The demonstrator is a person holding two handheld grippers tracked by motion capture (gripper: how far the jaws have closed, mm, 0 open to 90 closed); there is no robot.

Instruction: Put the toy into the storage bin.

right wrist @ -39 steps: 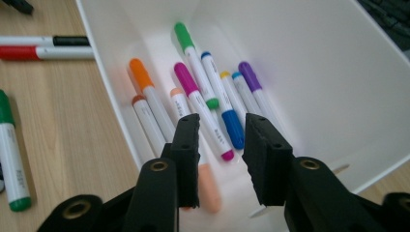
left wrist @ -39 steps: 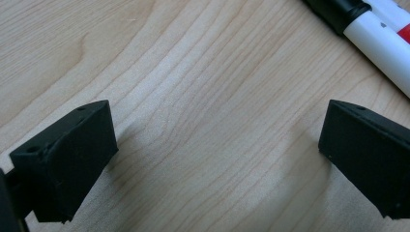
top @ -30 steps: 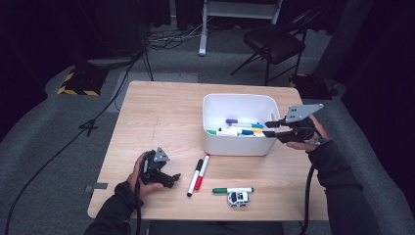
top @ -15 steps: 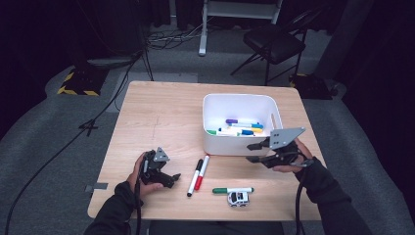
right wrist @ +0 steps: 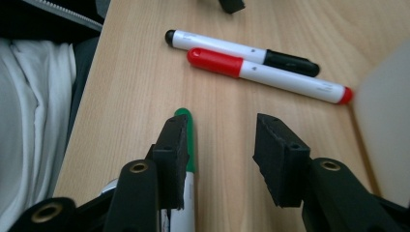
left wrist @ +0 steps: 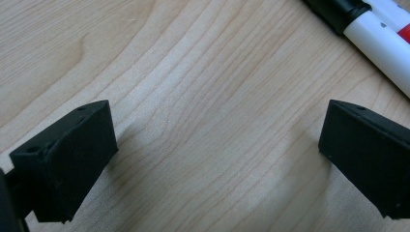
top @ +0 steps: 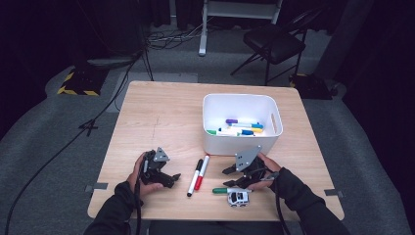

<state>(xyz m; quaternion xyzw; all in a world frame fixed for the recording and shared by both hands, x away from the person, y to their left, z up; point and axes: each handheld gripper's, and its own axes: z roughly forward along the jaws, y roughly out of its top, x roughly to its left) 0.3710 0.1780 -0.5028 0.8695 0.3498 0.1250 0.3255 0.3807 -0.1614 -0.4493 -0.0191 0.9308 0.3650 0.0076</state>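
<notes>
The right gripper (top: 234,178) sits low over the bench (top: 161,122) near its front edge, its fingers (right wrist: 280,154) spread and just now widening, with bare wood between them. The green marker (top: 229,190) lies flat on the bench beside the left-hand finger in the right gripper view, its green cap (right wrist: 186,130) poking out past that finger; the pads do not press on it. Just beyond the marker, toward the front edge, stands a small white toy car (top: 238,198), close enough to crowd the marker from that side. Ahead of the right gripper lie a black marker (top: 194,177) and a red marker (top: 201,172), side by side and nearly touching, well apart from the green one. Behind the gripper stands the white bin (top: 242,122), holding several more markers in a loose heap; its near wall is close to the hand. The left gripper (top: 166,176) rests on the bench at the other side of the two markers, fingers (left wrist: 67,159) spread wide over bare wood, the black and red markers near its far finger. A chair (top: 274,41) stands on the floor beyond the bench.
</notes>
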